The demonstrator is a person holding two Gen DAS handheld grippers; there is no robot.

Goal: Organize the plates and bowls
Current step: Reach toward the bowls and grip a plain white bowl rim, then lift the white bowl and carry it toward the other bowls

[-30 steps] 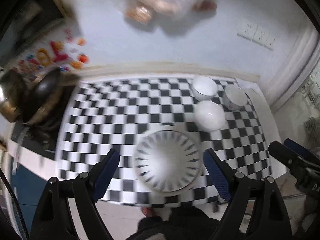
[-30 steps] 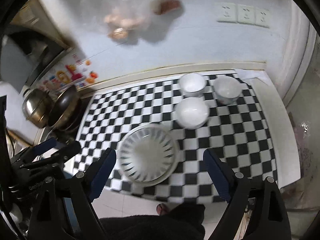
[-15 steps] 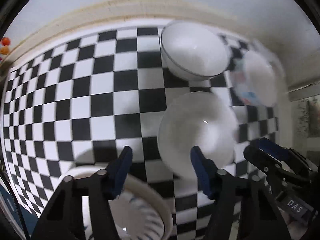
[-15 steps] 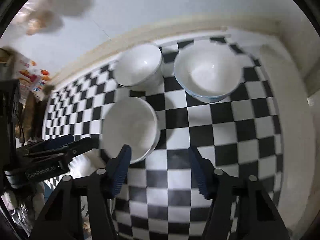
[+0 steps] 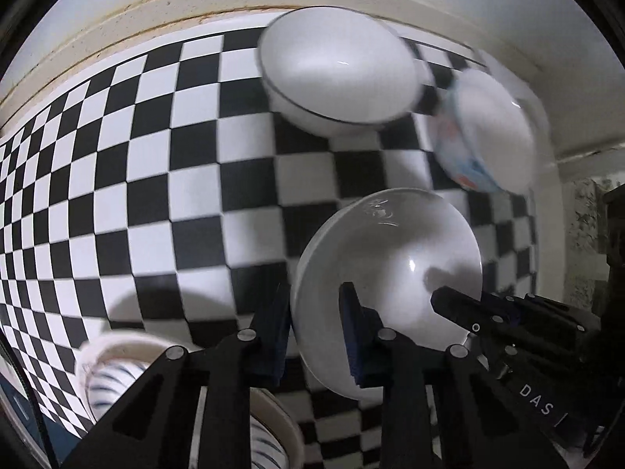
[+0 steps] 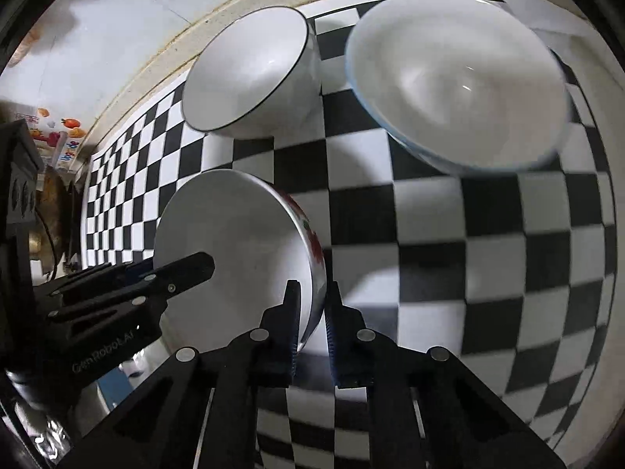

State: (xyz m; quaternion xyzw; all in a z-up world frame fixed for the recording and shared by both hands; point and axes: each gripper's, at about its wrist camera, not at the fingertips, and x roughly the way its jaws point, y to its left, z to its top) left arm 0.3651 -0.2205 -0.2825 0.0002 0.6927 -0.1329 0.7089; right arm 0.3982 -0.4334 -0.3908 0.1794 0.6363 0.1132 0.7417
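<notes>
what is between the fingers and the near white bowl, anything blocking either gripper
Nothing visible. Both sets of jaws have just been closing and now clamp the near bowl by its rim: the left gripper on one side, the right gripper on the opposite side. The black-rimmed bowl and the blue-rimmed bowl stand apart behind it.

Both the left claw [image 5: 314, 322] and right claw [image 6: 312, 314], pointing steeply down, have just closed.
</notes>
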